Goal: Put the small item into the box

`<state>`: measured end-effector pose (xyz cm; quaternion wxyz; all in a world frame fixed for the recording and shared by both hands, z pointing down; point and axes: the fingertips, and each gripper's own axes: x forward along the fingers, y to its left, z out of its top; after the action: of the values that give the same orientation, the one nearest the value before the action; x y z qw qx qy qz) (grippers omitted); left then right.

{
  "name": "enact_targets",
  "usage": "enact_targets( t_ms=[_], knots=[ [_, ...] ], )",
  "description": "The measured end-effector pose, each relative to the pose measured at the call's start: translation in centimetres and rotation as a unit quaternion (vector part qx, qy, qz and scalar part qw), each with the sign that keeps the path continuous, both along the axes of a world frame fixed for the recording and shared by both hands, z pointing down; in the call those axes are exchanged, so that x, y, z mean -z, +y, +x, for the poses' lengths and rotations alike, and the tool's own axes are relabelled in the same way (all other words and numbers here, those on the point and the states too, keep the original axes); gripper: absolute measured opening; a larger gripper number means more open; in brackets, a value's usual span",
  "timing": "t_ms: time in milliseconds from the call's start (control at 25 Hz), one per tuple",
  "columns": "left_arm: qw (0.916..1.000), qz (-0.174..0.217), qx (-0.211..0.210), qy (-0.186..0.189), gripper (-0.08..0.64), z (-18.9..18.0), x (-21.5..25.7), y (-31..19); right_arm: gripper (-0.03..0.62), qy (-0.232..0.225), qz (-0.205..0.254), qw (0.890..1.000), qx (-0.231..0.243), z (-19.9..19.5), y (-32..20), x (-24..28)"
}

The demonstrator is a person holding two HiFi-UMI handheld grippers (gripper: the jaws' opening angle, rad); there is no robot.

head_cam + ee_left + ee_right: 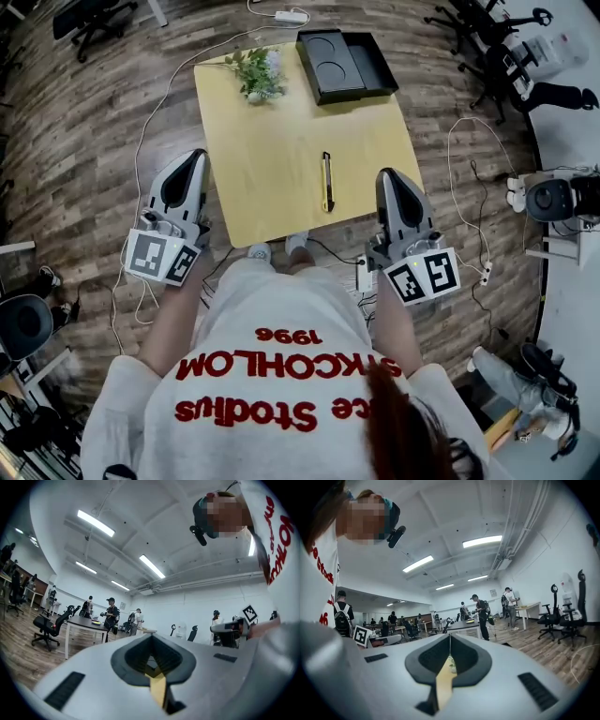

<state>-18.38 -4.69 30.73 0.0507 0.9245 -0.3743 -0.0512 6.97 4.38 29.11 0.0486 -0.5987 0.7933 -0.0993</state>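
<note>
Ahead of the closed, empty jaws of the left gripper (196, 157) and right gripper (387, 175), a slim yellow-and-black utility knife (327, 181) lies on the pale wooden table (267, 173).

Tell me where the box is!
In the head view, the box sits open at the table's far right corner, just right of the plant.

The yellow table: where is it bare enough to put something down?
The widest bare patch is the left half of the table, from the plant down to the near edge. A smaller one lies between the black box and the yellow-and-black tool. The far edge is crowded.
</note>
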Motion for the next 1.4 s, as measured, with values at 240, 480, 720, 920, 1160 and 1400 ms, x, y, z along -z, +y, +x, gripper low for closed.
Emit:
enact_targets(
  t_ms=[240,480,720,920,1160,1400],
  knots=[
    [0.999,0.002,0.043,-0.008,0.008,1.6,-0.2,-2.3,0.006,-0.013,-0.003,0.999,0.049,1.8,-4.4,-1.0],
    [0.9958,0.005,0.091,-0.01,0.008,3.3,-0.4,-4.1,0.006,-0.031,-0.012,0.995,0.098,3.8,-8.4,-2.6],
    [0.9914,0.002,0.13,-0.017,0.008,4.2,-0.7,-4.6,0.006,-0.038,-0.021,0.99,0.134,4.6,-11.2,-4.0],
    [0.9901,-0.004,0.138,-0.025,0.008,4.7,-1.0,-4.6,0.006,-0.041,-0.041,0.988,0.145,4.1,-12.0,-5.8],
    [0.991,-0.012,0.13,-0.029,0.007,4.8,-1.8,-5.5,0.006,-0.033,-0.053,0.989,0.131,3.7,-12.6,-6.7],
    [0.9943,-0.018,0.1,-0.031,0.008,5.5,-2.9,-6.6,0.008,-0.015,-0.073,0.992,0.102,3.6,-12.2,-7.8]
  ],
)
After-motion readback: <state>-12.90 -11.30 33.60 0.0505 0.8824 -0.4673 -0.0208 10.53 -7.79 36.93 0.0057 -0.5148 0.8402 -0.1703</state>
